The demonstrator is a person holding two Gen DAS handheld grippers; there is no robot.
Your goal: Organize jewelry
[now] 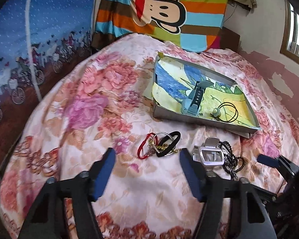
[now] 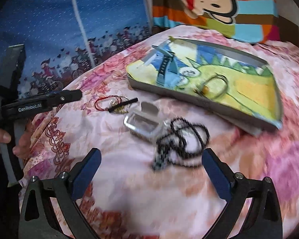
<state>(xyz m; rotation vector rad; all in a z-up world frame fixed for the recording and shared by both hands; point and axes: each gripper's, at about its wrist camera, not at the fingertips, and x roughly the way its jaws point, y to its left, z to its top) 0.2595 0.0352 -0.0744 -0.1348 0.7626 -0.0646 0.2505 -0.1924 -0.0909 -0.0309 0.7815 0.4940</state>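
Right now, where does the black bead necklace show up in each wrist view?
Left wrist: the black bead necklace lies lower right, just right of the silver watch.
Right wrist: the necklace sits centre, blurred, between the open jaws' tips.
Shared landmark: the silver watch, touching the necklace in both.

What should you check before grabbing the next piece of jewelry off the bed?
1. Left tool open and holding nothing: ok, fingers wide apart.
2. Right tool open and holding nothing: ok.
3. Tray has free room: ok; only the blue watch and a black cord loop lie inside.
4. Black bead necklace sits between the right tool's fingers: ok, though this view is blurred.
5. Necklace free of the silver watch: cannot tell; they touch.
6. Red string bracelet, silver ring and black hair tie separate enough to lift one: not ok, they overlap in a pile.
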